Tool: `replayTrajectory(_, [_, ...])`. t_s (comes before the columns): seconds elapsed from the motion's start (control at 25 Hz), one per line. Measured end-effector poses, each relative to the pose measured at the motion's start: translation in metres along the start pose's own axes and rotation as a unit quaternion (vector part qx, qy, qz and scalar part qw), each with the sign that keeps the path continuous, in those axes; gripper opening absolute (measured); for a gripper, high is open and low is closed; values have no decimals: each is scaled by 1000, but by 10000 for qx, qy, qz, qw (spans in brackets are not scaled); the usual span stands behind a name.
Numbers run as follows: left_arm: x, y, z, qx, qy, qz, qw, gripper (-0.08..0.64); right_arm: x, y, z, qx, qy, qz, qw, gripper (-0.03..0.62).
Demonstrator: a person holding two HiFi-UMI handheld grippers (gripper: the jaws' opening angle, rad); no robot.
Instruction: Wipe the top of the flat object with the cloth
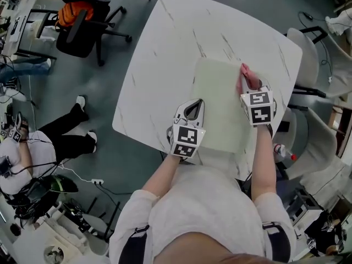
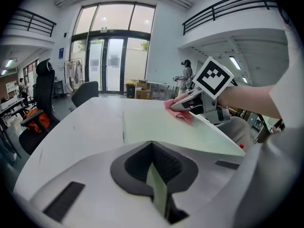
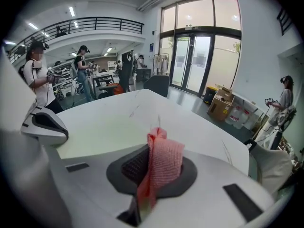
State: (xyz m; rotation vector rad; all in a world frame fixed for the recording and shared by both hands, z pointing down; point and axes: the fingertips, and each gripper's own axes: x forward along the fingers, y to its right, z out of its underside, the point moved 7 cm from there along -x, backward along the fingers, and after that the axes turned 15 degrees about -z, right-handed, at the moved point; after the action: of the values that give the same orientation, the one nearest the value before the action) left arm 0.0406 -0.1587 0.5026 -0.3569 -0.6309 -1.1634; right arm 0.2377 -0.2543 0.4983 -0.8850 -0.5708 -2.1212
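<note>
The flat object (image 1: pixel 223 106) is a thin pale-green panel lying flat on the white marbled surface (image 1: pixel 165 43), toward the near right side, w/ its near edge close to the surface's rim.

The pink cloth (image 1: pixel 242 73) sits at the panel's far right corner, touching the top there. My right gripper (image 1: pixel 247 82) is clamped on the cloth. In the right gripper view the knit fabric (image 3: pixel 162 165) stands bunched between the 2 jaws of that gripper (image 3: pixel 152 177) and pokes up past them. From the left gripper view I see the cloth (image 2: pixel 181 110) pressed under the right gripper (image 2: pixel 191 101) against the panel (image 2: pixel 166 125).

My left gripper (image 1: pixel 193 110) is closed on the panel's near left edge. In its own view the left gripper (image 2: pixel 155 175) has a thin green sliver of the panel pinched between the jaws. In the right gripper view it (image 3: pixel 45 122) rests at the far side of the green top (image 3: pixel 109 129).

Further out, a black office chair (image 1: pixel 82 21) w/ an orange bundle on it stands beyond the surface's far left. A person in dark trousers (image 1: pixel 66 133) sits on the floor at left. Cardboard boxes (image 3: pixel 221 103) sit by the glass doors (image 3: pixel 192 61).
</note>
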Motion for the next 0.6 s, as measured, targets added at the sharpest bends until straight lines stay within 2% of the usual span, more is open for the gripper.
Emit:
replayTrajectory(0.4, [-1, 2, 0, 30, -5, -99, 9999, 15, -35, 36, 34, 314, -66, 417, 9986, 29])
replayTrajectory(0.6, [-1, 3, 1, 47, -1, -124, 9999, 15, -40, 35, 40, 303, -118, 520, 9981, 29])
